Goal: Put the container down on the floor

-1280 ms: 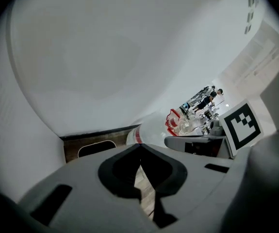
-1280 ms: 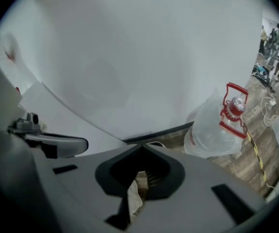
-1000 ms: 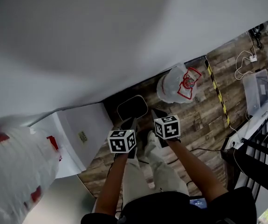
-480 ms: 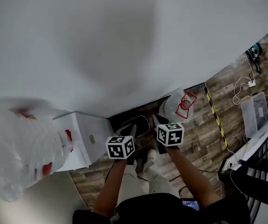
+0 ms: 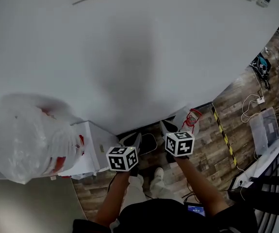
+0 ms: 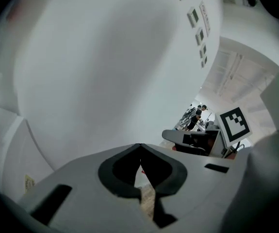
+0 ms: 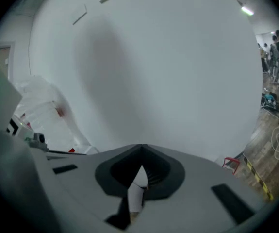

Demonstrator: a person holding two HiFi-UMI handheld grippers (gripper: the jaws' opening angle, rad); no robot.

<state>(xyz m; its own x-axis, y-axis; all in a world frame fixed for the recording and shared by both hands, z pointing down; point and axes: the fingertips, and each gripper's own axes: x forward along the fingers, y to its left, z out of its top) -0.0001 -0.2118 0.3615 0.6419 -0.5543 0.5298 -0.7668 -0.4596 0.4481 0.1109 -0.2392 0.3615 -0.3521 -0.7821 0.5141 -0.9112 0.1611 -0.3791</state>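
Left gripper [image 6: 140, 147] jaws together, nothing between them. Right gripper [image 7: 141, 152] also closed and empty. Both face white wall [image 5: 139, 57]. Dark container [image 5: 150, 142] sits on wood floor [image 5: 212, 149] at wall's foot, between the two grippers in head view, held by neither. Red-printed plastic bag [image 5: 190, 119] lies near it, also against wall.

Dark container [image 5: 149, 143] on wooden floor [image 5: 212, 149]

Left forearm [image 5: 113, 198] and right forearm [image 5: 196, 186] reach forward side by side; left gripper [image 5: 137, 139] and right gripper [image 5: 165, 126] tilt downward, jaws together, empty.
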